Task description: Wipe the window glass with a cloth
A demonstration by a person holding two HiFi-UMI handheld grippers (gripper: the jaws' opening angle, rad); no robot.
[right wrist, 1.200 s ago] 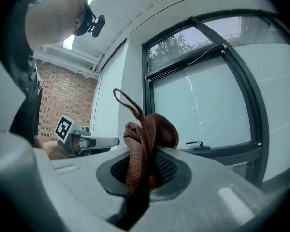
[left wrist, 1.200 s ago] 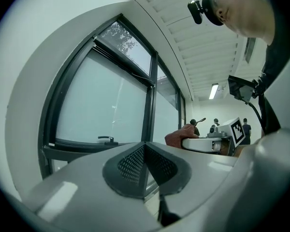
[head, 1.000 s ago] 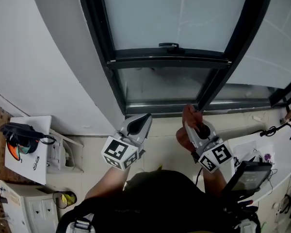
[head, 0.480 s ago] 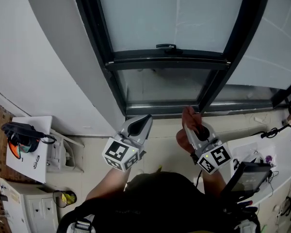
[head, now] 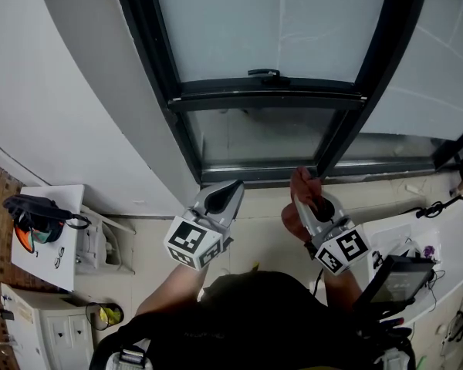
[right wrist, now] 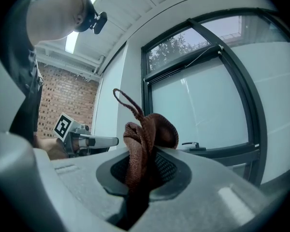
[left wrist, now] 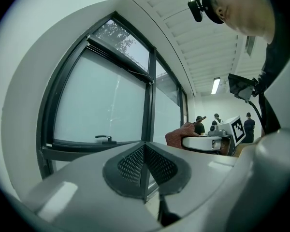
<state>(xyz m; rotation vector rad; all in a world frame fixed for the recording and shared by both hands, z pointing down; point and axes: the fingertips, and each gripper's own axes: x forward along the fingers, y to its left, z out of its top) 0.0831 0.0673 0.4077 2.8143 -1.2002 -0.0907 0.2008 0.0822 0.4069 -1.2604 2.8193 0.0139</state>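
Although the brown cloth [right wrist: 146, 129] is gripped and ready, the wiping itself looks not yet begun. The right gripper [right wrist: 141, 175] has its jaws pressed together on the cloth, which bunches up past the tips with a loose thread curling above. In the head view it sits low, near the bottom bar of the window frame [head: 255, 174], apart from the large pane of window glass [head: 278, 21] above the handle [head: 264, 73]. The left gripper [left wrist: 145, 173] has its jaws together with nothing between them, held beside the right one. By my reading, all the glass is left to wipe.
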